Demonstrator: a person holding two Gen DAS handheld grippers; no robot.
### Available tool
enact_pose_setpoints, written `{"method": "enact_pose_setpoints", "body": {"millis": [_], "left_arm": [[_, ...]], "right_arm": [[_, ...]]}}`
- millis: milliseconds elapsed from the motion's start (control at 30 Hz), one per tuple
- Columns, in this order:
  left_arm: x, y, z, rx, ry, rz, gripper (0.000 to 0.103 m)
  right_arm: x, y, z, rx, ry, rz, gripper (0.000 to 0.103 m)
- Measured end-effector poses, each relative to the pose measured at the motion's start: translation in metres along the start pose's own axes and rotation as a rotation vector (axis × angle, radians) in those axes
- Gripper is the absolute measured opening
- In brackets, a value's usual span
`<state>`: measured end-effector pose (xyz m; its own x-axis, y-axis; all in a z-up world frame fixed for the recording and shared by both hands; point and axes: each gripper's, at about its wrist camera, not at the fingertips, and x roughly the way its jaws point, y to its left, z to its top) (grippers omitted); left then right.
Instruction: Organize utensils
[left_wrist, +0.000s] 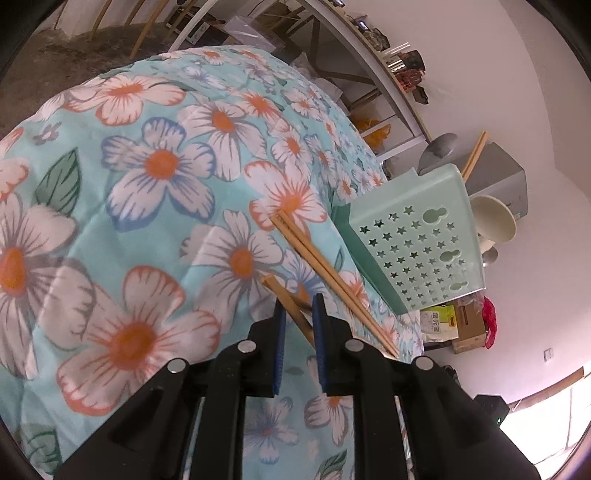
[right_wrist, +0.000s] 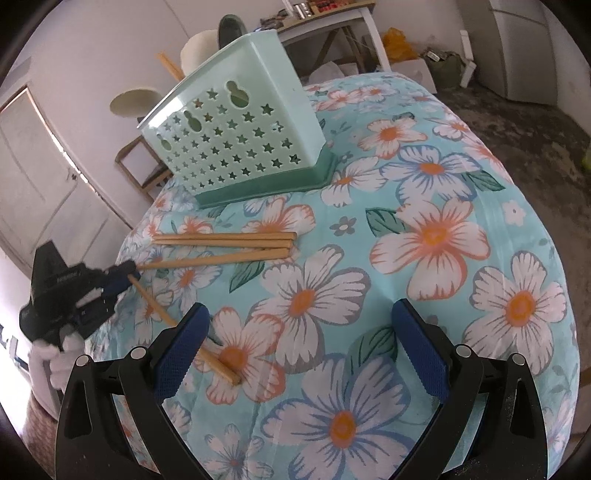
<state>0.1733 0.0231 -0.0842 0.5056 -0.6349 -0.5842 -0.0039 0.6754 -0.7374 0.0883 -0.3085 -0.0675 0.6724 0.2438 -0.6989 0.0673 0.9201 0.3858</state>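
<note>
A mint-green perforated basket (left_wrist: 417, 251) (right_wrist: 236, 147) stands at the table's corner, with a chopstick (left_wrist: 476, 155) and cream and grey spoon heads sticking out of it. Two wooden chopsticks (left_wrist: 332, 284) (right_wrist: 225, 238) lie side by side on the cloth. My left gripper (left_wrist: 299, 301) (right_wrist: 127, 271) is shut on a third chopstick (left_wrist: 288, 302) (right_wrist: 214, 258), which crosses slantwise between the blue pads. Another chopstick (right_wrist: 184, 332) runs from those fingertips towards my right gripper; whether it is held too I cannot tell. My right gripper (right_wrist: 303, 350) hangs open over the cloth with nothing between its fingers.
A turquoise floral cloth (right_wrist: 443, 236) covers the table, which drops off at the left behind the left gripper and beside the basket. A white-gloved hand (right_wrist: 55, 350) holds the left gripper. A shelf table (right_wrist: 332, 18), a door and bare floor lie beyond.
</note>
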Motion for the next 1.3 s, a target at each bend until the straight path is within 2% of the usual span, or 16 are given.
{"method": "enact_pose_setpoints", "body": {"millis": [167, 467, 633, 767, 900, 1033, 1200, 1300], "left_arm": [[0.001, 0.005, -0.002, -0.015, 0.014, -0.020, 0.014], [0.008, -0.006, -0.015, 0.031, 0.035, -0.028, 0.024], [0.013, -0.005, -0.015, 0.027, 0.022, -0.001, 0.023], [0.017, -0.004, -0.014, 0.009, 0.013, 0.011, 0.016], [0.013, -0.004, -0.014, 0.014, 0.006, 0.020, 0.015], [-0.001, -0.001, -0.010, 0.036, -0.012, 0.057, 0.015], [-0.023, 0.011, -0.005, 0.054, -0.037, 0.111, 0.015], [-0.035, 0.021, -0.003, 0.051, -0.046, 0.124, 0.015]], "right_arm": [[0.002, -0.001, 0.003, 0.028, 0.009, -0.004, 0.095], [0.004, 0.003, 0.001, 0.020, -0.001, -0.028, 0.095], [0.004, 0.002, 0.000, 0.025, -0.011, -0.011, 0.095], [0.000, -0.003, -0.001, 0.026, -0.023, 0.014, 0.095], [0.000, 0.000, 0.000, -0.019, 0.003, 0.007, 0.095], [-0.005, 0.015, 0.005, -0.099, 0.027, 0.006, 0.093], [-0.014, 0.071, 0.017, -0.381, -0.042, 0.008, 0.082], [-0.003, 0.101, 0.023, -0.509, -0.042, 0.001, 0.074]]}}
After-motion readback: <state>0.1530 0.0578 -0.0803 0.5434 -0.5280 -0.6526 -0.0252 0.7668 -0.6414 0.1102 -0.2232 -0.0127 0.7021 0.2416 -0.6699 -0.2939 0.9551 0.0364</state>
